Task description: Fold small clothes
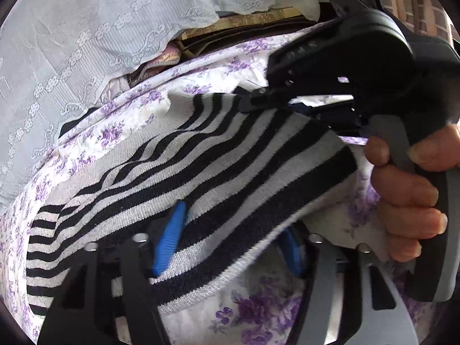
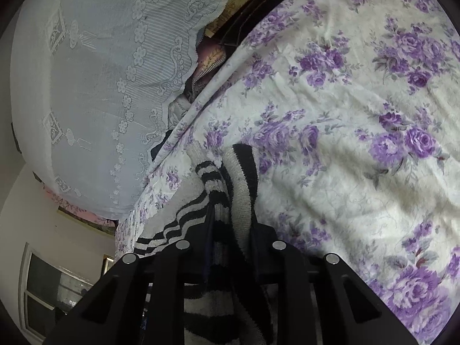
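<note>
A black-and-grey striped knit garment (image 1: 230, 158) lies on a white bedsheet with purple flowers (image 1: 258, 310). My left gripper (image 1: 230, 247) stands over its near edge. A band of the cloth runs between the two blue pads (image 1: 169, 241), which stand wide apart and do not squeeze it. My right gripper (image 1: 253, 100), held by a hand (image 1: 408, 195), has its tips shut on the garment's far edge. In the right wrist view the striped garment (image 2: 241, 178) is bunched and pinched between the shut fingers of the right gripper (image 2: 230, 230), lifted a little off the sheet (image 2: 345, 115).
A pale lace cloth (image 1: 72, 43) hangs along the bed's far side, also in the right wrist view as lace cloth (image 2: 100, 72). A dark wooden edge (image 1: 244, 26) and bundled fabric sit in the gap behind the bed. A window (image 2: 49, 287) shows low left.
</note>
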The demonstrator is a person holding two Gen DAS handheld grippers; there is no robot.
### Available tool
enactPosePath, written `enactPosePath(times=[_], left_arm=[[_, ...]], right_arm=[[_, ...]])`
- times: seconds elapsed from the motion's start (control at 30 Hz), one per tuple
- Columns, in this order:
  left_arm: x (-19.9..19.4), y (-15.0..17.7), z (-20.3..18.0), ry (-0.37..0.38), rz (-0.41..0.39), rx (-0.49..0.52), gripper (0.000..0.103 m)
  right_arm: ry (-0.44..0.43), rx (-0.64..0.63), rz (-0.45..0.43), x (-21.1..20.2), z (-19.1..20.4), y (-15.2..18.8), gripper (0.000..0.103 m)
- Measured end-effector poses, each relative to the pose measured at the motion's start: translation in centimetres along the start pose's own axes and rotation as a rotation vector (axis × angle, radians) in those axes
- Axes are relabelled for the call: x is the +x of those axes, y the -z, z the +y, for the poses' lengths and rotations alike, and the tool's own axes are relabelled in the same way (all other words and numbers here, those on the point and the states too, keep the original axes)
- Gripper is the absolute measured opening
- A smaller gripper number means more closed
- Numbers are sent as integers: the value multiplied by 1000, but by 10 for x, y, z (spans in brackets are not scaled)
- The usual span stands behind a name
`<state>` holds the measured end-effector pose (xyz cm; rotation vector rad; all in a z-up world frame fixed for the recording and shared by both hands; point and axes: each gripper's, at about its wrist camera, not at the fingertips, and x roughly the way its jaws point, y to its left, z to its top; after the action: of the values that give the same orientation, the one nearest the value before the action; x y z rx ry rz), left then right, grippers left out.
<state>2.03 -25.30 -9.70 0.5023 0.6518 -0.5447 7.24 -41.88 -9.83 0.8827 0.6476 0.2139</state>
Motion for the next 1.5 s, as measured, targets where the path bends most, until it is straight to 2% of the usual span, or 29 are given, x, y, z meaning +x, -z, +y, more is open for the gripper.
enactPosePath(times=[0.13, 0.43, 0.73, 0.9, 1.03, 1.5], left_arm=[[-6, 1, 0, 15, -22, -6, 43], [-22, 2, 11, 82, -60, -87, 35], [-29, 3, 10, 93, -70, -106, 36], [-30, 2, -2, 56, -80, -73, 40], [-34, 2, 8, 105, -96, -123, 27], [-66, 10, 26, 118, -145, -166, 23]], right_arm=[[-14, -33, -22, -7, 13, 1, 21], [-62, -65, -47, -22, 34, 0, 20], [-80, -78, -46, -28, 48, -1, 19], [-88, -67, -39, -28, 47, -1, 19], [-87, -82, -42, -30, 50, 0, 19], [-100, -156, -85, -42, 92, 22, 19]])
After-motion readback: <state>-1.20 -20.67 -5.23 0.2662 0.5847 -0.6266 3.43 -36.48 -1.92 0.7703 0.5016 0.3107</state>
